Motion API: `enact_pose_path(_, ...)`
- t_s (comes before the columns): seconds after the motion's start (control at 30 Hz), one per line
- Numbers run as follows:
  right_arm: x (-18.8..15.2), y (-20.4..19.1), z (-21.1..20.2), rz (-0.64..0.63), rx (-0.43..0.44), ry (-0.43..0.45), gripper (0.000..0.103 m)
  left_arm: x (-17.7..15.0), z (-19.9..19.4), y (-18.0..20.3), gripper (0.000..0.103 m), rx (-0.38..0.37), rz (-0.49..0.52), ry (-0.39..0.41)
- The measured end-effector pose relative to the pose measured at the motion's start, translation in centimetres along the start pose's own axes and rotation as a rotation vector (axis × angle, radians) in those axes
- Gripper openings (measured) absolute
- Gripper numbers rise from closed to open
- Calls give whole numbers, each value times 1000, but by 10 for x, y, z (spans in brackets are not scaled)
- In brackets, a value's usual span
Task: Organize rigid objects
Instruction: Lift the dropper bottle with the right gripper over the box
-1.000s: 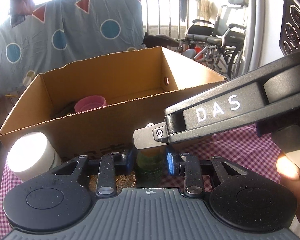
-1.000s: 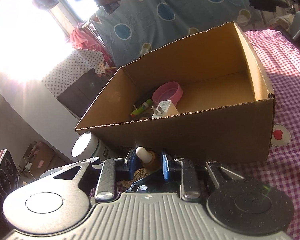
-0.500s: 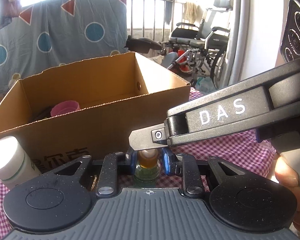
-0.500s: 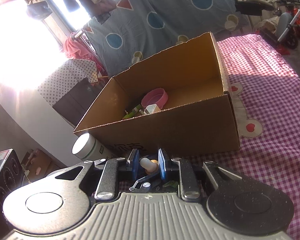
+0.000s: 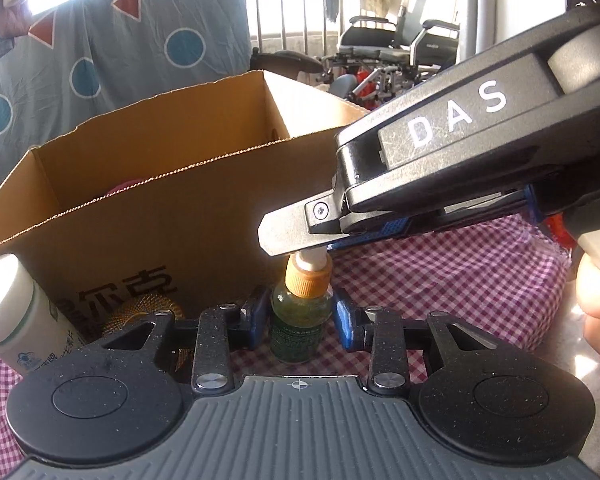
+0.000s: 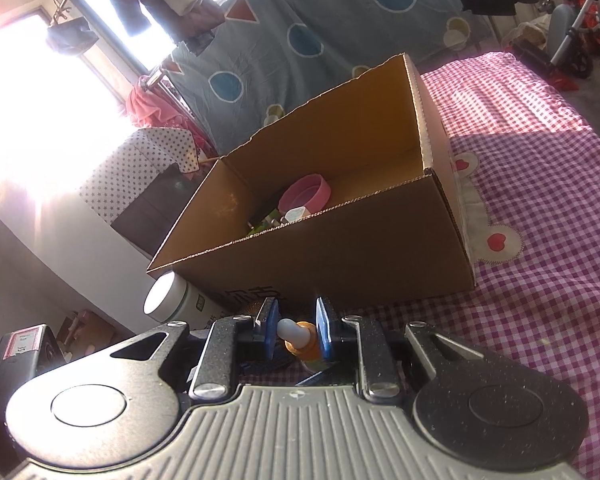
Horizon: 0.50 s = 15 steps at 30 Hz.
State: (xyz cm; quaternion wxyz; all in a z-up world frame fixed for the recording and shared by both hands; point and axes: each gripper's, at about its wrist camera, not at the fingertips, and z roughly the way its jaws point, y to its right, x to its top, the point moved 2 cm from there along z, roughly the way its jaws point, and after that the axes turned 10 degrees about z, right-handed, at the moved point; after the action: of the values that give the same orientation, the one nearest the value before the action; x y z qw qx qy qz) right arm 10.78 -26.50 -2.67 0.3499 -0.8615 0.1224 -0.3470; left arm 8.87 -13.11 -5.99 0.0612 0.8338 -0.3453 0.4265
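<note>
Between our left claw's (image 5: 300, 316) opening pads stands the green dropper bottle (image 5: 298, 322), ungripped; our right claw (image 6: 296, 330) pinches its white bulb (image 6: 286, 327) from above. A weak pinch could tip it before the cardboard box (image 6: 340, 252).

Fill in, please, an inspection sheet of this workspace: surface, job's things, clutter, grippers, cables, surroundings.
Surface: purple-and-white checked cloth, partly sunlit.
Job's things: dropper bottle upright on the cloth in front of the cardboard box; white jar and golden wire bundle by the box's near wall; pink bowl and white plug inside the box.
Clutter: nothing seen.
Grippers: left hand-held gripper has its jaws opening, either side of the bottle's body; right hand-held gripper is closed on the bottle's cap.
Cables: nothing seen.
Surroundings: blue patterned sheet, wheelchair, bright windows.
</note>
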Motion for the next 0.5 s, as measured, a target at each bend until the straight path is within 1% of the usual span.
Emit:
enact_pose_path(0.13, 0, 0, 1, 5, 0, -2, 22, -1, 6, 0, 34, 6, 2, 9)
enact_pose_path(0.23, -1, -1, 1, -4, 0, -9, 23, -5, 13, 1, 34, 15, 14, -5)
enact_pose_path(0.3, -1, -4, 1, -25, -3, -16, 24, -10, 16, 1, 34, 16, 8, -17)
enact_pose_path(0.43, -4, -13, 3, -94, -29, -24, 26, -15, 13, 1, 32, 28, 10, -1)
enact_pose_path(0.5, -5, -15, 5, -116, -42, -33, 29, -17, 11, 0, 31, 30, 4, 4)
